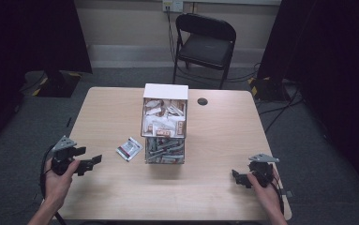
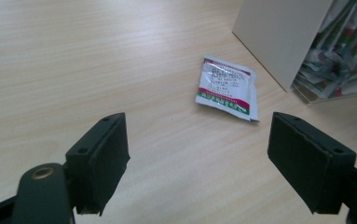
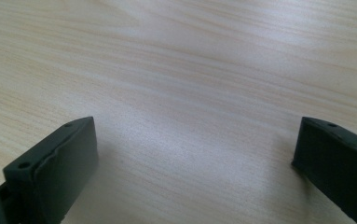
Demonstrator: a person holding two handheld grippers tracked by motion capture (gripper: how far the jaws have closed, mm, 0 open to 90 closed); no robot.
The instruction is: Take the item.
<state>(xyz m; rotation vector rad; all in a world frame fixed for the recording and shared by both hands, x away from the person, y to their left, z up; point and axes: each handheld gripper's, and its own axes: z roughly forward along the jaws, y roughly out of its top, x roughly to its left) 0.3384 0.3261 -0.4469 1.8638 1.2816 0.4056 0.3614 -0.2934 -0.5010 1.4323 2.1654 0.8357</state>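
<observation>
At the top centre I saw a black folding chair against a pale wall. Dark curtains flanked both sides, and grey carpet surrounded the light wooden table.

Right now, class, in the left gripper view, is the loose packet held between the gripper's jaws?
No. The packet lies flat on the table beyond the open left gripper, touching neither jaw.

The left gripper is held near the table's left edge, jaws wide apart. The right gripper, near the front right corner, is also spread wide.
</observation>
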